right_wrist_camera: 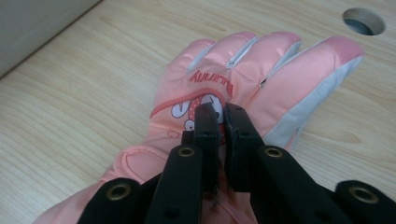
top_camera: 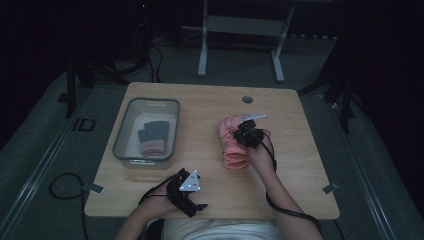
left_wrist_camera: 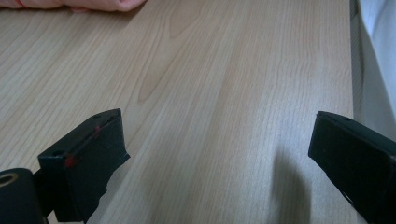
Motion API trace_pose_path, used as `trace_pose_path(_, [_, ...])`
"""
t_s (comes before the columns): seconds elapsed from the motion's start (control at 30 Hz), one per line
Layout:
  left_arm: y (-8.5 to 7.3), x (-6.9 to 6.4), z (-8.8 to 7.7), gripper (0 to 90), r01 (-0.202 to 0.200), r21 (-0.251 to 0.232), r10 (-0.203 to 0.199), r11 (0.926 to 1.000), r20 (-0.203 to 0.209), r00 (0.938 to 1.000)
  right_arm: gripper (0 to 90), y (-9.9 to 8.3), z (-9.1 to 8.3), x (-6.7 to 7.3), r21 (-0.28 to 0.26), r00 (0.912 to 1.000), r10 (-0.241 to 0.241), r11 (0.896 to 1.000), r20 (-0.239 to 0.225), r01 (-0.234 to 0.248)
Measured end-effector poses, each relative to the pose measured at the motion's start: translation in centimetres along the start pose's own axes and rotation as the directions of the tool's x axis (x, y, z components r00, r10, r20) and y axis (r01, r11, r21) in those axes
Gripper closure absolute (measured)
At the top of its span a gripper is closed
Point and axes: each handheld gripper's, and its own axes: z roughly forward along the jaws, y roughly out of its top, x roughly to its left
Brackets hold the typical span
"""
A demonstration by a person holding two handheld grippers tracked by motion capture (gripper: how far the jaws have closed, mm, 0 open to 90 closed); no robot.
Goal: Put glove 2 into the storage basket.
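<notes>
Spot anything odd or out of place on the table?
Nothing stands out. A pink glove lies flat on the table under the right hand-held gripper, whose jaws are shut. A dark glove sits in the bin.

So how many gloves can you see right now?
2. A pink glove lies on the table, under the right gripper. A dark glove with a pink cuff lies in the clear bin; another could be hidden beneath it.

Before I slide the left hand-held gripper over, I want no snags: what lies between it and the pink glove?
Nothing: bare wooden table runs from the left hand-held gripper to the pink glove, as the left gripper view shows.
</notes>
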Motion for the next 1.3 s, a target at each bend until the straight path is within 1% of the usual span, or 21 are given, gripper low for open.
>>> trace_pose_path(0.07, [0.2, -0.1, 0.0, 3.6, 0.007, -0.008, -0.007, 0.9999, -0.002, 1.0000, 84.2, -0.1, 0.5, 0.2, 0.009, 0.9998, -0.019, 1.000, 0.003, 0.019])
trace_pose_path(0.2, [0.4, -0.1, -0.1, 3.6, 0.018, -0.010, -0.018, 0.9998, -0.008, 0.9998, 80.7, -0.3, 0.6, 0.2, 0.000, 0.9999, -0.007, 1.000, -0.008, 0.007])
trace_pose_path(0.27, [0.7, 0.0, -0.3, 3.6, 0.035, -0.013, -0.035, 0.9993, -0.021, 0.9992, 75.7, -0.1, 0.0, 0.2, -0.019, 0.9998, -0.008, 1.000, -0.016, 0.008])
trace_pose_path(0.33, [1.0, 0.1, -0.5, 3.6, 0.069, -0.045, -0.070, 0.9966, -0.021, 0.9973, 70.5, 0.2, -0.8, 0.0, -0.040, 0.9996, -0.006, 0.999, -0.028, 0.005])
trace_pose_path(0.4, [1.7, 0.3, -1.0, 3.7, 0.082, -0.069, -0.083, 0.9943, -0.013, 0.9965, 66.1, 0.5, -1.4, -0.4, -0.057, 0.9990, -0.016, 0.998, -0.042, 0.014])
trace_pose_path(0.43, [2.1, 0.3, -1.2, 3.8, 0.090, -0.078, -0.093, 0.9929, -0.029, 0.9953, 65.5, 0.7, -1.7, -0.6, -0.067, 0.9987, -0.031, 0.997, -0.040, 0.029])
trace_pose_path(0.6, [4.6, 1.2, -2.2, 5.3, 0.176, -0.101, -0.178, 0.9792, -0.015, 0.9838, 61.0, 1.7, -2.6, -1.5, -0.093, 0.9992, -0.035, 0.995, -0.018, 0.033])
trace_pose_path(0.67, [6.1, 1.8, -2.3, 5.3, 0.196, -0.091, -0.202, 0.9764, -0.063, 0.9773, 59.8, 1.9, -2.4, -1.7, -0.087, 0.9992, -0.038, 0.996, -0.014, 0.037])
trace_pose_path(0.73, [7.3, 2.6, -2.2, 5.3, 0.192, -0.086, -0.202, 0.9777, -0.129, 0.9709, 57.9, 1.7, -2.0, -1.9, -0.074, 0.9994, -0.031, 0.997, -0.016, 0.029])
trace_pose_path(0.8, [8.4, 3.5, -2.1, 5.4, 0.201, -0.079, -0.213, 0.9764, -0.206, 0.9551, 56.2, 1.3, -1.6, -2.2, -0.063, 0.9995, -0.013, 0.998, -0.030, 0.012])
trace_pose_path(0.83, [8.7, 4.0, -2.1, 5.4, 0.209, -0.074, -0.220, 0.9752, -0.223, 0.9496, 56.0, 1.0, -1.2, -2.4, -0.052, 0.9995, 0.000, 0.999, -0.031, -0.001])
trace_pose_path(0.9, [9.7, 5.5, -2.0, 5.7, 0.241, -0.081, -0.254, 0.9672, -0.265, 0.9303, 54.9, 0.4, -0.7, -2.8, -0.034, 0.9988, 0.022, 0.999, -0.045, -0.023])
trace_pose_path(1.0, [10.5, 7.5, -1.9, 10.0, 0.294, -0.118, -0.316, 0.9485, -0.286, 0.9046, 53.2, -0.5, 0.1, -3.8, 0.005, 0.9963, 0.048, 0.999, -0.072, -0.048])
trace_pose_path(1.03, [10.7, 8.3, -1.8, 12.4, 0.322, -0.137, -0.348, 0.9368, -0.280, 0.8945, 53.1, -0.8, 0.3, -4.0, 0.017, 0.9949, 0.056, 0.998, -0.084, -0.055])
trace_pose_path(1.07, [10.7, 9.1, -1.6, 13.6, 0.345, -0.144, -0.372, 0.9274, -0.260, 0.8911, 53.1, -1.2, 0.7, -4.3, 0.040, 0.9915, 0.073, 0.997, -0.108, -0.069])
trace_pose_path(1.1, [10.8, 9.8, -1.1, 13.7, 0.359, -0.131, -0.381, 0.9242, -0.262, 0.8866, 53.0, -1.6, 1.1, -4.7, 0.060, 0.9871, 0.092, 0.995, -0.131, -0.084])
trace_pose_path(1.13, [10.8, 10.5, -0.5, 13.7, 0.386, -0.125, -0.405, 0.9141, -0.265, 0.8749, 51.6, -2.0, 1.4, -5.2, 0.066, 0.9815, 0.114, 0.992, -0.153, -0.105])
trace_pose_path(1.17, [10.6, 11.3, 0.1, 13.7, 0.418, -0.118, -0.435, 0.9006, -0.245, 0.8667, 51.4, -2.3, 1.6, -5.5, 0.064, 0.9757, 0.139, 0.989, -0.169, -0.130])
trace_pose_path(1.2, [10.5, 12.1, 0.9, 13.8, 0.454, -0.106, -0.467, 0.8844, -0.226, 0.8550, 51.4, -2.6, 1.7, -5.8, 0.071, 0.9737, 0.140, 0.989, -0.180, -0.129])
trace_pose_path(1.23, [10.3, 12.9, 1.8, 13.8, 0.491, -0.098, -0.500, 0.8656, -0.207, 0.8407, 51.4, -2.7, 1.7, -5.8, 0.073, 0.9748, 0.130, 0.990, -0.181, -0.119])
trace_pose_path(1.3, [10.2, 13.9, 3.2, 14.5, 0.532, -0.076, -0.536, 0.8432, -0.186, 0.8233, 51.9, -2.8, 1.7, -5.4, 0.064, 0.9832, 0.089, 0.995, -0.159, -0.080])
